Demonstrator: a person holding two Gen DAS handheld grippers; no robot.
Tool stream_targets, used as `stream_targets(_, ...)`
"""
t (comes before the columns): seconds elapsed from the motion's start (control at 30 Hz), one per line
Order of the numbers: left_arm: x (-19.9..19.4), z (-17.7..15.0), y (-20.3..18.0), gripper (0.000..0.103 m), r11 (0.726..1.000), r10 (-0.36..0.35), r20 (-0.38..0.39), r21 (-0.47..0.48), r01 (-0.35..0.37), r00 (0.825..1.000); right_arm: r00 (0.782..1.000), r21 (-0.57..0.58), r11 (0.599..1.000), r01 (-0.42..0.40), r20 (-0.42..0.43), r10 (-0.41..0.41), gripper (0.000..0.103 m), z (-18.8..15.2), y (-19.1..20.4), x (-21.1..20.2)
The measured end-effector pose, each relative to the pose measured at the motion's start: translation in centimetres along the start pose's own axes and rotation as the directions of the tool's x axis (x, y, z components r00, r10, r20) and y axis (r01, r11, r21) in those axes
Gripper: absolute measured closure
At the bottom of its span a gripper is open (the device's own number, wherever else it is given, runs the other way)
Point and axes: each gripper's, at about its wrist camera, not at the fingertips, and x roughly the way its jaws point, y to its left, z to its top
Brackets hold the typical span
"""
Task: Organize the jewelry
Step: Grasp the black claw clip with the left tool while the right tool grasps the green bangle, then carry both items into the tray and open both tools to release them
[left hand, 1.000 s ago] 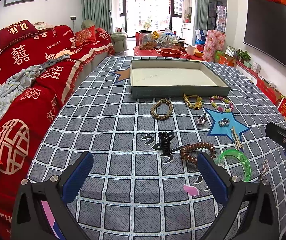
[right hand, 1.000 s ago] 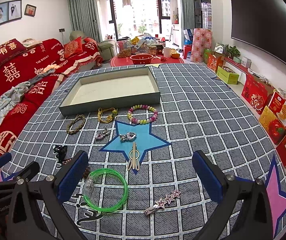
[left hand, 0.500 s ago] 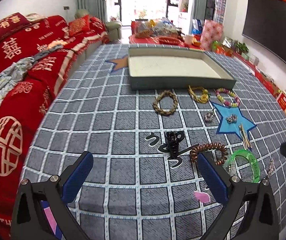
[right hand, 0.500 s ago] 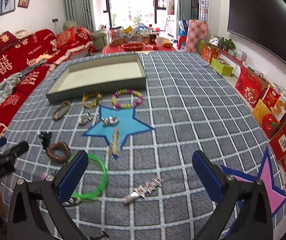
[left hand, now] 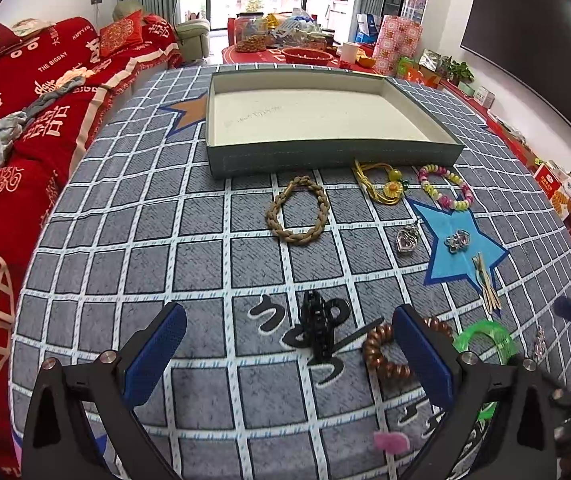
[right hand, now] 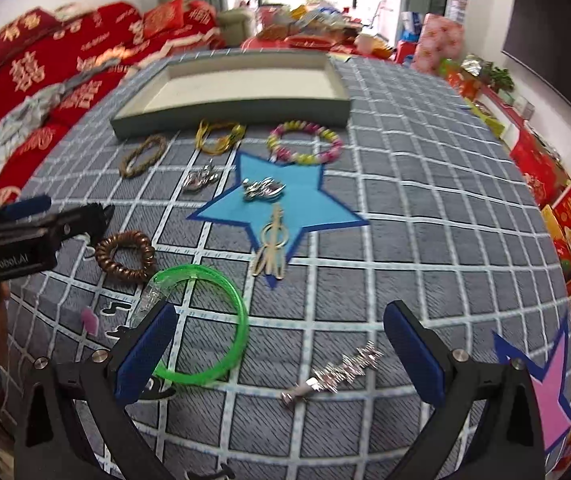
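Checked mat (left hand: pixel 133 216) (tray (left hand: pixel 325 156), scattered jewelry (left hand: pixel 297 216))

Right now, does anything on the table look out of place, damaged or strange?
Nothing looks damaged or spilled. The jewelry, such as the braided bracelet, beaded bracelet and green bangle, all lies loose on the checked cloth, outside the tray, which holds nothing. Both grippers are open and hold nothing.

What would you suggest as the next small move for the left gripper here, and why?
Probably ease the left gripper forward and down over the black hair claw. Its jaws are open and empty, the claw lies right between the fingertips' line of sight, nearest of all the pieces, and the tray beyond holds nothing yet. The coiled brown hair tie beside it should be avoided.
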Motion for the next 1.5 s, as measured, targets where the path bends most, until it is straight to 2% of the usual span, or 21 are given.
stream_targets(0.17, 1.2, 0.5, 0.5, 0.0, 1.0, -0.003, -0.037, -0.018, 0.003, 0.999, 0.997, -0.011, 1.0, -0.011, -0.07, 0.01, 0.001, 0.5, 0.5, 2.0)
stream_targets(0.2, 1.4, 0.6, 0.6, 0.011, 1.0, -0.003, -0.041, -0.015, 0.003, 0.999, 0.997, -0.012, 1.0, -0.012, -0.081, 0.011, 0.002, 0.5, 0.6, 2.3)
stream_targets(0.23, 1.7, 0.7, 0.6, 0.015, 1.0, -0.003, -0.054, -0.01, 0.003, 0.999, 0.996, -0.014, 1.0, -0.012, -0.088, 0.01, 0.005, 0.4, 0.7, 2.5)
stream_targets(0.33, 2.0, 0.7, 0.3, 0.019, 1.0, 0.0, -0.062, 0.01, 0.001, 0.998, 0.996, -0.029, 1.0, -0.01, -0.094, 0.007, 0.014, 0.3, 1.1, 2.6)
stream_targets(0.43, 2.0, 0.7, 0.0, 0.031, 0.999, 0.01, -0.057, 0.036, -0.008, 0.998, 0.996, -0.04, 0.999, -0.018, -0.092, 0.015, 0.025, 0.4, 1.5, 2.3)
stream_targets(0.5, 1.9, 0.7, -0.2, 0.051, 0.999, 0.008, -0.05, 0.051, -0.005, 0.999, 0.995, -0.048, 0.999, -0.023, -0.094, 0.018, 0.031, 0.5, 1.8, 2.2)
stream_targets(0.57, 1.8, 0.7, -0.2, 0.06, 0.999, -0.001, -0.048, 0.052, 0.004, 0.999, 0.995, -0.055, 0.998, -0.025, -0.097, 0.02, 0.036, 0.6, 2.1, 2.1)
stream_targets(0.67, 1.5, 0.5, 0.1, 0.06, 0.999, -0.028, -0.042, 0.036, 0.03, 0.999, 0.995, -0.065, 0.997, -0.035, -0.098, 0.028, 0.051, 0.6, 2.6, 1.9)
stream_targets(0.73, 1.4, 0.4, 0.3, 0.06, 0.998, -0.048, -0.042, 0.026, 0.049, 0.998, 0.995, -0.071, 0.997, -0.037, -0.096, 0.03, 0.074, 0.6, 3.0, 1.8)
stream_targets(0.77, 1.3, 0.4, 0.4, 0.06, 0.998, -0.064, -0.044, 0.018, 0.065, 0.997, 0.995, -0.071, 0.997, -0.035, -0.095, 0.028, 0.08, 0.7, 3.1, 1.7)
stream_targets(0.8, 1.2, 0.4, 0.5, 0.06, 0.997, -0.07, -0.043, 0.014, 0.071, 0.997, 0.995, -0.07, 0.997, -0.035, -0.093, 0.028, 0.09, 0.7, 3.1, 1.7)
stream_targets(0.83, 1.1, 0.5, 0.6, 0.06, 0.997, -0.072, -0.041, 0.01, 0.073, 0.997, 0.995, -0.066, 0.997, -0.038, -0.092, 0.032, 0.093, 0.7, 3.1, 1.7)
stream_targets(1.03, -0.1, 1.0, 0.8, 0.06, 0.996, -0.09, -0.021, -0.001, 0.09, 0.996, 0.995, 0.0, 0.997, -0.077, -0.064, 0.077, 0.095, 1.0, 1.6, 1.0)
stream_targets(1.2, -1.7, 2.9, 0.7, 0.06, 0.994, -0.11, 0.02, 0.002, 0.11, 0.994, 0.991, 0.079, 0.988, -0.133, -0.017, 0.135, 0.095, 3.1, -0.7, -0.4)
stream_targets(1.33, -3.2, 5.6, 0.7, 0.06, 0.993, -0.119, 0.058, 0.004, 0.119, 0.991, 0.988, 0.095, 0.984, -0.153, 0.02, 0.152, 0.095, 6.1, -2.0, -1.4)
stream_targets(1.5, -4.2, 9.9, 0.9, 0.06, 0.994, -0.107, 0.111, 0.008, 0.106, 0.988, 0.989, 0.077, 0.989, -0.13, 0.077, 0.124, 0.095, 11.7, -3.4, -2.2)
